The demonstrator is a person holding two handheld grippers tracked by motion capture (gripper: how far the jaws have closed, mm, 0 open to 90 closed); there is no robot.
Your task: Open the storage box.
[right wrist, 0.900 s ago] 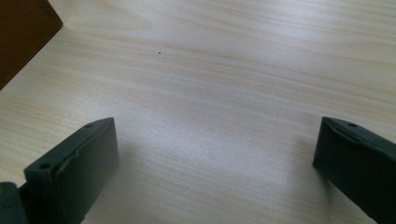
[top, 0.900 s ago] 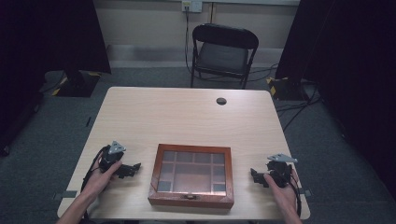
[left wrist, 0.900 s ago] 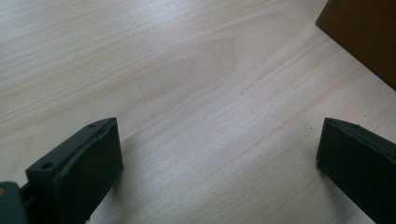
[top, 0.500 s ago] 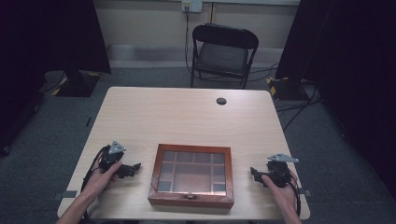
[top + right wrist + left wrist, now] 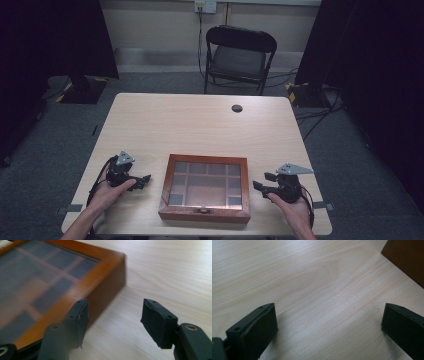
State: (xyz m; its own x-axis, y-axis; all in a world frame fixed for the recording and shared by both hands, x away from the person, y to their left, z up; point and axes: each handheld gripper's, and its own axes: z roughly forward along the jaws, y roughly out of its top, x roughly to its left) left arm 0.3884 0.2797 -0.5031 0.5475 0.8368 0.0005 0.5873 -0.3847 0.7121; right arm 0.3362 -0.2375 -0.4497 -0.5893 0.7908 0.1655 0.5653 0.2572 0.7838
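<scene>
Brown wood and glass, that's the box [image 5: 205,188], sitting on the table [image 5: 200,125] near its front edge, lid down, the little latch facing you. Everything goes off the box. Your left gripper [image 5: 142,181] lies just left of it, near the box's left wall but apart from it, resting low on the table in your left hand [image 5: 112,190]. Its jaws stand wide apart, with bare tabletop between them in the left gripper view [image 5: 329,322], and the box's corner [image 5: 407,260] sits off at the upper right there. Nothing in that grip. Your right gripper [image 5: 261,184] sits just right of the box, pointing in at its right wall, held in your right hand [image 5: 292,207]. Its jaws are partly open and hold nothing; in the right gripper view [image 5: 113,322] one jaw stands in front of the box's top edge and the other over bare table, and the box [image 5: 75,280] looks blurred. Beyond the box, a small dark grommet [image 5: 237,108] sits near the far edge, and a black chair [image 5: 239,57] stands behind the table.
</scene>
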